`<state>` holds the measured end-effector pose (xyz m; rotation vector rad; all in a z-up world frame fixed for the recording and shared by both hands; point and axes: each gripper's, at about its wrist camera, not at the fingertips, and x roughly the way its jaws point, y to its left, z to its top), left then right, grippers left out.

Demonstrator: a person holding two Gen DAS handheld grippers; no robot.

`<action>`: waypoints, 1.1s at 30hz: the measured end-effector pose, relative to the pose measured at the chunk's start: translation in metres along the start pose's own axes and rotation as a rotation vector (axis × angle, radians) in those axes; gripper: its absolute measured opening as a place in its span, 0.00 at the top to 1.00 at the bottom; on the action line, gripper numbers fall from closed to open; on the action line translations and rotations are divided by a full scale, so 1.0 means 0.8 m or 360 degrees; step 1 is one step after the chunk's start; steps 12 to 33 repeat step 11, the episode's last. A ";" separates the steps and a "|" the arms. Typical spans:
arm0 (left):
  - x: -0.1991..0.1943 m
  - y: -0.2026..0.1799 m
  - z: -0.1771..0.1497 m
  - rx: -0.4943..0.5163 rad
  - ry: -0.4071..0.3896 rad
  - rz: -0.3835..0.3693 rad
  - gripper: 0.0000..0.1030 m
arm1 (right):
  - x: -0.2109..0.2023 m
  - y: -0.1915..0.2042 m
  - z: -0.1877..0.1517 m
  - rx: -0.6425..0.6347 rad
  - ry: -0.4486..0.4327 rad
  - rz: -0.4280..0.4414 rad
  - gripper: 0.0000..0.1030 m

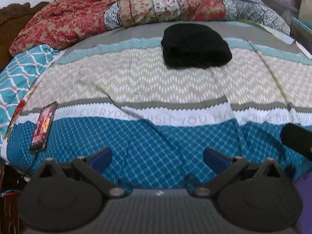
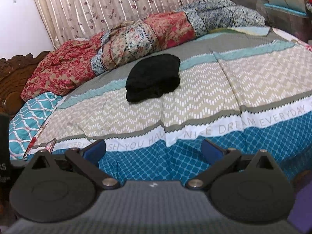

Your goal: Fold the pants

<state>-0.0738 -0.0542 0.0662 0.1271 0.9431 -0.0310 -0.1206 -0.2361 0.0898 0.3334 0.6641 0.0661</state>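
The black pants (image 1: 196,45) lie folded into a compact bundle far back on the bed, on the grey and teal stripes of the bedspread (image 1: 136,81). In the right wrist view the same black pants (image 2: 153,78) sit left of centre. My left gripper (image 1: 157,157) hovers open over the blue near edge of the bed, well short of the pants, with nothing between its blue pads (image 1: 101,157). My right gripper (image 2: 154,151) is open too, empty, at the same near edge. A black part of the right gripper (image 1: 297,139) shows at the right edge of the left wrist view.
A phone (image 1: 43,125) with a lit screen lies on a cable at the bed's left near edge. A bunched red and floral quilt (image 1: 124,13) runs along the far side. A teal patterned pillow (image 1: 18,78) and carved wooden headboard (image 2: 13,74) are at left; curtains (image 2: 117,9) hang behind.
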 end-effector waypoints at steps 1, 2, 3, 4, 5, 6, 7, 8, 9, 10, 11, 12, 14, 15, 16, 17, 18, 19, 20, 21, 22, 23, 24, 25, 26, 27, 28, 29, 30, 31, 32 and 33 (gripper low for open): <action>0.003 0.000 -0.002 -0.0002 0.0019 -0.0007 0.00 | 0.002 -0.001 -0.002 0.0008 0.0016 0.0001 0.00; 0.007 0.000 -0.003 -0.0005 0.0043 -0.0018 0.00 | 0.004 -0.001 -0.003 0.0014 0.0028 0.0003 0.00; 0.010 0.001 -0.004 -0.0010 0.0063 -0.0026 0.00 | 0.006 -0.002 -0.004 0.0019 0.0041 0.0006 0.00; 0.013 0.001 -0.006 -0.0015 0.0079 -0.0034 0.00 | 0.008 -0.003 -0.005 0.0021 0.0051 0.0008 0.00; 0.016 0.002 -0.007 -0.0021 0.0094 -0.0044 0.00 | 0.009 -0.002 -0.006 0.0024 0.0058 0.0007 0.00; 0.019 0.002 -0.008 -0.0024 0.0104 -0.0046 0.00 | 0.010 -0.002 -0.006 0.0025 0.0065 0.0007 0.00; 0.021 0.002 -0.008 -0.0024 0.0111 -0.0046 0.00 | 0.011 -0.002 -0.006 0.0026 0.0070 0.0005 0.00; 0.024 0.001 -0.009 -0.0021 0.0123 -0.0045 0.00 | 0.012 -0.003 -0.007 0.0029 0.0074 0.0003 0.00; 0.026 0.000 -0.009 -0.0017 0.0133 -0.0044 0.00 | 0.013 -0.003 -0.007 0.0034 0.0079 0.0000 0.00; 0.028 -0.001 -0.010 -0.0012 0.0142 -0.0046 0.00 | 0.014 -0.004 -0.007 0.0040 0.0085 -0.0003 0.00; 0.031 -0.002 -0.011 -0.0002 0.0153 -0.0047 0.00 | 0.015 -0.004 -0.008 0.0047 0.0090 -0.0007 0.00; 0.031 -0.002 -0.011 -0.0002 0.0153 -0.0047 0.00 | 0.015 -0.004 -0.008 0.0047 0.0090 -0.0007 0.00; 0.031 -0.002 -0.011 -0.0002 0.0153 -0.0047 0.00 | 0.015 -0.004 -0.008 0.0047 0.0090 -0.0007 0.00; 0.031 -0.002 -0.011 -0.0002 0.0153 -0.0047 0.00 | 0.015 -0.004 -0.008 0.0047 0.0090 -0.0007 0.00; 0.031 -0.002 -0.011 -0.0002 0.0153 -0.0047 0.00 | 0.015 -0.004 -0.008 0.0047 0.0090 -0.0007 0.00; 0.031 -0.002 -0.011 -0.0002 0.0153 -0.0047 0.00 | 0.015 -0.004 -0.008 0.0047 0.0090 -0.0007 0.00; 0.031 -0.002 -0.011 -0.0002 0.0153 -0.0047 0.00 | 0.015 -0.004 -0.008 0.0047 0.0090 -0.0007 0.00; 0.031 -0.002 -0.011 -0.0002 0.0153 -0.0047 0.00 | 0.015 -0.004 -0.008 0.0047 0.0090 -0.0007 0.00; 0.031 -0.002 -0.011 -0.0002 0.0153 -0.0047 0.00 | 0.015 -0.004 -0.008 0.0047 0.0090 -0.0007 0.00; 0.031 -0.002 -0.011 -0.0002 0.0153 -0.0047 0.00 | 0.015 -0.004 -0.008 0.0047 0.0090 -0.0007 0.00; 0.031 -0.002 -0.011 -0.0002 0.0153 -0.0047 0.00 | 0.015 -0.004 -0.008 0.0047 0.0090 -0.0007 0.00; 0.031 -0.002 -0.011 -0.0002 0.0153 -0.0047 0.00 | 0.015 -0.004 -0.008 0.0047 0.0090 -0.0007 0.00; 0.031 -0.002 -0.011 -0.0002 0.0153 -0.0047 0.00 | 0.015 -0.004 -0.008 0.0047 0.0090 -0.0007 0.00; 0.031 -0.002 -0.011 -0.0002 0.0153 -0.0047 0.00 | 0.015 -0.004 -0.008 0.0047 0.0090 -0.0007 0.00; 0.031 -0.002 -0.011 -0.0002 0.0153 -0.0047 0.00 | 0.015 -0.004 -0.008 0.0047 0.0090 -0.0007 0.00; 0.031 -0.002 -0.011 -0.0002 0.0153 -0.0047 0.00 | 0.015 -0.004 -0.008 0.0047 0.0090 -0.0007 0.00; 0.031 -0.002 -0.011 -0.0002 0.0153 -0.0047 0.00 | 0.015 -0.004 -0.008 0.0047 0.0090 -0.0007 0.00; 0.031 -0.002 -0.011 -0.0002 0.0153 -0.0047 0.00 | 0.015 -0.004 -0.008 0.0047 0.0090 -0.0007 0.00; 0.031 -0.002 -0.011 -0.0002 0.0153 -0.0047 0.00 | 0.015 -0.004 -0.008 0.0047 0.0090 -0.0007 0.00; 0.031 -0.002 -0.011 -0.0002 0.0153 -0.0047 0.00 | 0.015 -0.004 -0.008 0.0047 0.0090 -0.0007 0.00; 0.031 -0.002 -0.011 -0.0002 0.0153 -0.0047 0.00 | 0.015 -0.004 -0.008 0.0047 0.0090 -0.0007 0.00; 0.031 -0.002 -0.011 -0.0002 0.0153 -0.0047 0.00 | 0.015 -0.004 -0.008 0.0047 0.0090 -0.0007 0.00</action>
